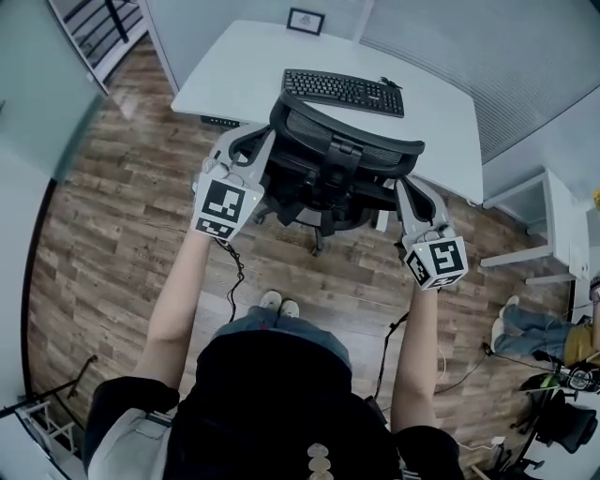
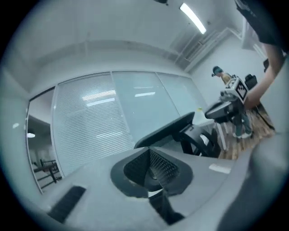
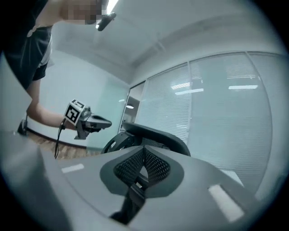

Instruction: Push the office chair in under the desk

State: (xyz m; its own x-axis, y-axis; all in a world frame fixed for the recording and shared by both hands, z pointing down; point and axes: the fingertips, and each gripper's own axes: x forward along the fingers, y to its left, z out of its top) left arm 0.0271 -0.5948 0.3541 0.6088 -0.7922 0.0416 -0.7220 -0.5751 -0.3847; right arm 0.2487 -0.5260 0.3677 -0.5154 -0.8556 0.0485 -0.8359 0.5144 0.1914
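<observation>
Two claws flank one office chair (image 1: 328, 159) in front of a white desk (image 1: 244, 66), which fills the far part of the head view above a wood floor (image 1: 122, 206). The chair stands at the desk's near edge with its black mesh backrest turned toward the person, and the top of the backrest overlaps the desk edge in that view. The left gripper (image 1: 255, 142) lies just beside the chair's left side and the right gripper (image 1: 406, 187) just beside its right side. Both point away from the person toward the desk. Whether either tip touches the chair cannot be told.

Each gripper's own view shows its jaws pressed together with nothing between them, and the backrest rises beyond the closed tips. A black keyboard (image 1: 342, 91) lies on the desk just past the chair, and a small picture frame (image 1: 306, 21) stands at the far edge.
</observation>
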